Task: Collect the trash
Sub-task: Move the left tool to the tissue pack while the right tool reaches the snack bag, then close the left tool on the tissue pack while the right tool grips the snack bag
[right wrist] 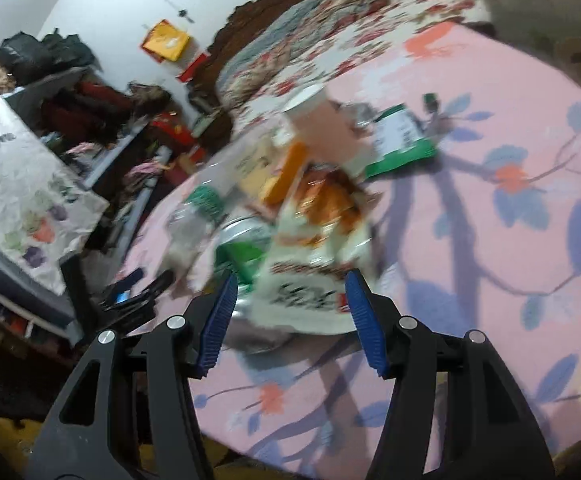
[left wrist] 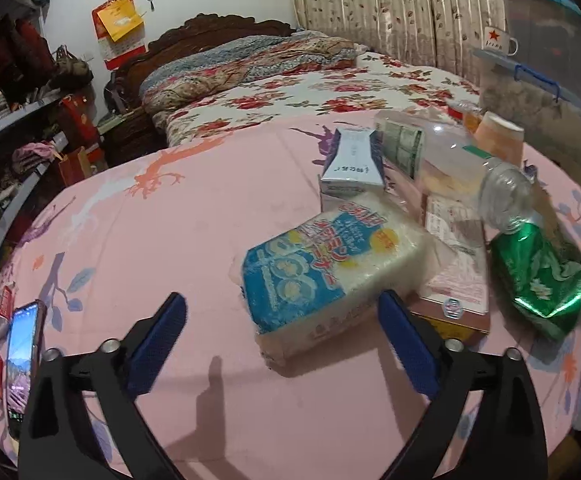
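Now your left gripper (left wrist: 282,316) is wide apart, with the tissue pack (left wrist: 330,272) just ahead. Your right gripper (right wrist: 290,308) is apart too, a snack bag (right wrist: 310,272) between its fingers, untouched.

Dim indoor light; the left wrist view is sharp, the right motion-blurred, both bent and dark-cornered by fisheye.

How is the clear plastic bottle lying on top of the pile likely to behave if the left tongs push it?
The clear plastic bottle looks empty, so probably light and easily shifted. It lies on its side, propped on the white carton and boxes, so a nudge may roll it off toward the crushed green can. Its smooth round wall could slip between pads.
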The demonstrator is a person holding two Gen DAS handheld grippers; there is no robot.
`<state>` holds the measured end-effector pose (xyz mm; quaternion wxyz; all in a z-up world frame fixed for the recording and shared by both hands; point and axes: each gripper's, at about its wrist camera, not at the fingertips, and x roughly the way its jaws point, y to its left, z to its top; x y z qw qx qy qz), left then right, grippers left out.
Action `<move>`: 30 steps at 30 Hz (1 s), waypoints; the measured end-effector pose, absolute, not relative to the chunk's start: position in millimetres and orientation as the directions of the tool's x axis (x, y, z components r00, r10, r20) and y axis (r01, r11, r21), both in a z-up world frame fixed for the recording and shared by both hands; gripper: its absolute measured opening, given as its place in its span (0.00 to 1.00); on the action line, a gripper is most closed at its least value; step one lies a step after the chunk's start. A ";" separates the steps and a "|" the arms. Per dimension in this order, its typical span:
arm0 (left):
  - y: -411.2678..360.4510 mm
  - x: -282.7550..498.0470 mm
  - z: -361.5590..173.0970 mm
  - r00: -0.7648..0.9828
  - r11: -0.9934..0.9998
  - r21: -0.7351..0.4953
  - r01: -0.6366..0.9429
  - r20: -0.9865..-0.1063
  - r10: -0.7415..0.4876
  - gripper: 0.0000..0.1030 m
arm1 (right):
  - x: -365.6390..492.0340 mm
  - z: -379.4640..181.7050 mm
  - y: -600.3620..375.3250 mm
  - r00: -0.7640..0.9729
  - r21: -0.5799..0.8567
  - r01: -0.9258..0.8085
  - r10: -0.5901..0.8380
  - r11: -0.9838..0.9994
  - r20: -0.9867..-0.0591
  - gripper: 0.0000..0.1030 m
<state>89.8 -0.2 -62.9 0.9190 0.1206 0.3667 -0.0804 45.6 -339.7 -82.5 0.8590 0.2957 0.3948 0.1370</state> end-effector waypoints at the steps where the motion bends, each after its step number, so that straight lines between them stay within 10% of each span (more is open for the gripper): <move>1: -3.0 92.3 -66.4 0.713 0.954 0.182 0.239 -0.700 -0.046 0.93 | 50.0 -84.3 -342.5 0.654 0.605 0.010 0.452 0.796 -0.606 0.57; 8: -2.3 102.3 -76.6 0.672 0.947 0.215 0.239 -0.741 -0.001 0.90 | 79.9 -105.6 -344.6 0.635 0.565 0.041 0.415 0.824 -0.652 0.65; 10: -2.1 101.6 -82.3 0.675 0.945 0.209 0.251 -0.738 -0.016 0.67 | 87.6 -115.2 -346.2 0.611 0.610 0.035 0.466 0.792 -0.640 0.51; 12: 1.2 102.8 -83.5 0.667 0.945 0.192 0.264 -0.744 -0.035 0.09 | 90.9 -124.5 -348.9 0.591 0.671 0.030 0.529 0.740 -0.609 0.35; 13: 4.7 103.8 -84.3 0.655 0.948 0.172 0.266 -0.755 -0.047 0.05 | 90.3 -128.0 -349.6 0.580 0.707 0.022 0.567 0.707 -0.584 0.31; 30: -6.9 64.2 7.1 0.569 0.854 -0.258 0.453 -0.654 -0.499 0.05 | 45.7 -121.4 -396.8 0.687 0.863 0.016 0.621 0.505 -0.377 0.27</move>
